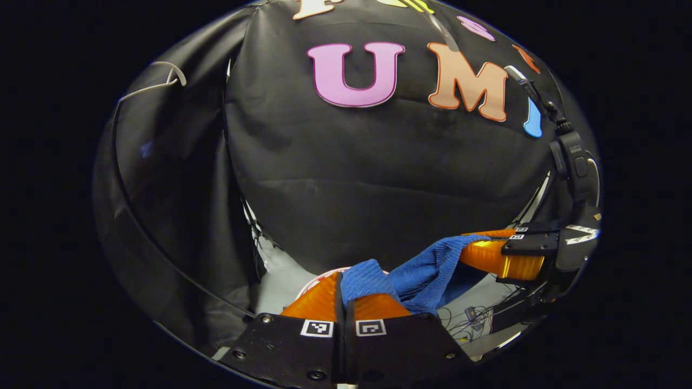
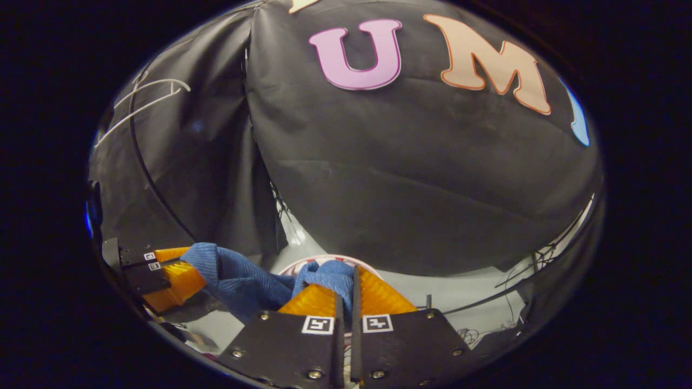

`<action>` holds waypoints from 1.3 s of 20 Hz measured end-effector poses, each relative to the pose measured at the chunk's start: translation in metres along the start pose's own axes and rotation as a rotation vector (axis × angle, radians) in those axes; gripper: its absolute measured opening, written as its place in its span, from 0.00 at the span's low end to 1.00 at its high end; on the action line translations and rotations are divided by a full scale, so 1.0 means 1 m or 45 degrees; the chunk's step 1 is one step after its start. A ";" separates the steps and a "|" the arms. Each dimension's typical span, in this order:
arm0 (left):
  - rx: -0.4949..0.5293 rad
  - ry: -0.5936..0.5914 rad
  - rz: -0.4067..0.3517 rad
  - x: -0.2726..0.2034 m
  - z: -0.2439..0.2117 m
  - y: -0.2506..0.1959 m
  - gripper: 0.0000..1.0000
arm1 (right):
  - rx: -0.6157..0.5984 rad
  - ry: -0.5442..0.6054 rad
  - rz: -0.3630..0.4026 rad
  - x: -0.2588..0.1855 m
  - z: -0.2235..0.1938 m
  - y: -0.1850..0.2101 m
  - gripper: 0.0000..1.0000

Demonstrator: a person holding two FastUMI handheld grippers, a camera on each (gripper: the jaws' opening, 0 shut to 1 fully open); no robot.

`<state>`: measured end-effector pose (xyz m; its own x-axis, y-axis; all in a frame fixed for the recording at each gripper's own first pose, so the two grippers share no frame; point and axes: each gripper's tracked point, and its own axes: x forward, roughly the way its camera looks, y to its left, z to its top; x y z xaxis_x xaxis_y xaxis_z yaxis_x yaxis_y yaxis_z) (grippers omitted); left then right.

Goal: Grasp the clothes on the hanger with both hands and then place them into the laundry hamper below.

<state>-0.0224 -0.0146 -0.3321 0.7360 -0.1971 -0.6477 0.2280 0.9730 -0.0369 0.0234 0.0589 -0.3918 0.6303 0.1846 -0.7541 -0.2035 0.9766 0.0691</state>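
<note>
1. Left hand-held gripper [image 1: 342, 294] clamped tight on one end of blue ribbed cloth garment [image 1: 427, 275]
2. Right hand-held gripper [image 2: 346, 292] pinching the other end, garment [image 2: 243, 281] stretched between both, above a pale floor [image 2: 459, 294]

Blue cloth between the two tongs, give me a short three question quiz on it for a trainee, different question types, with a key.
1. True or false: the left tongs are shut on the blue cloth.
2. Multiple choice: in the left gripper view, the right tongs appear A) at the left edge, B) at the right, gripping the cloth's far end, C) above the cloth, apart from it.
3. Fill in: the fingers of both tongs are coloured ____.

Key: 1 true. 2 B. 3 orange.
</note>
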 end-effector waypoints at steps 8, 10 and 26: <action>0.014 0.247 0.021 0.011 -0.052 0.004 0.01 | -0.017 0.196 -0.032 0.017 -0.048 0.001 0.06; 0.013 0.326 0.039 0.011 -0.062 0.004 0.01 | -0.034 0.246 -0.048 0.019 -0.057 0.000 0.06; -0.007 0.419 0.075 0.010 -0.069 0.002 0.11 | -0.101 0.467 -0.003 0.035 -0.107 0.003 0.07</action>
<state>-0.0588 -0.0058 -0.3909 0.5022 -0.0916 -0.8599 0.1870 0.9823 0.0046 -0.0355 0.0565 -0.4879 0.3231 0.1168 -0.9391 -0.2690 0.9628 0.0272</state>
